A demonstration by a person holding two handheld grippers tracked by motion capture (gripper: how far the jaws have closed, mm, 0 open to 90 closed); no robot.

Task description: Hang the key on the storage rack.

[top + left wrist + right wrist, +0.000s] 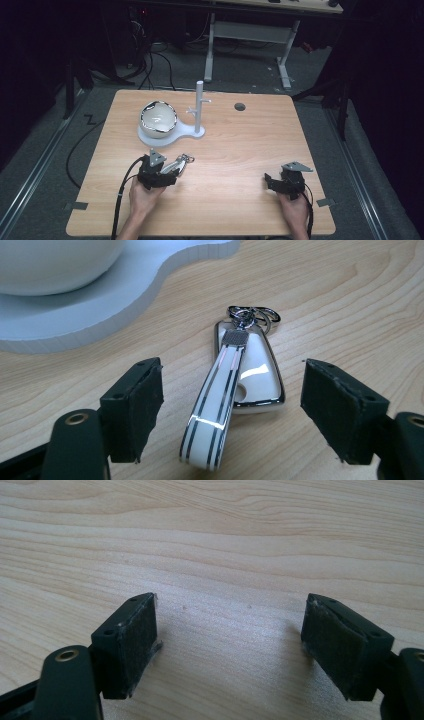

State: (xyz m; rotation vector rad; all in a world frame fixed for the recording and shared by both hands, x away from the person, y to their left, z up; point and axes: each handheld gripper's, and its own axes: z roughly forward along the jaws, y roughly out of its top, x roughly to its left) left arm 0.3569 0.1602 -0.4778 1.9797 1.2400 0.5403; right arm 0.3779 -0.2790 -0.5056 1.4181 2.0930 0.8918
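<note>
Glossy striped key fob (pixel 227 390) on woodgrain table (pixel 350 300)

so it's a light wood-grain table (pixel 240 165) with a small round hole (pixel 240 106) near the far edge, and sitting right on it are a white stand base (pixel 182 131) carrying a bowl and an upright post, plus a key fob (pixel 250 367) with a striped strap lying just in front of that base.

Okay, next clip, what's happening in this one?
A person at a wooden table holds a gripper in each hand. The left gripper is open around a white key fob with a striped strap, near a white bowl on a stand. The right gripper is open over bare wood.
</note>
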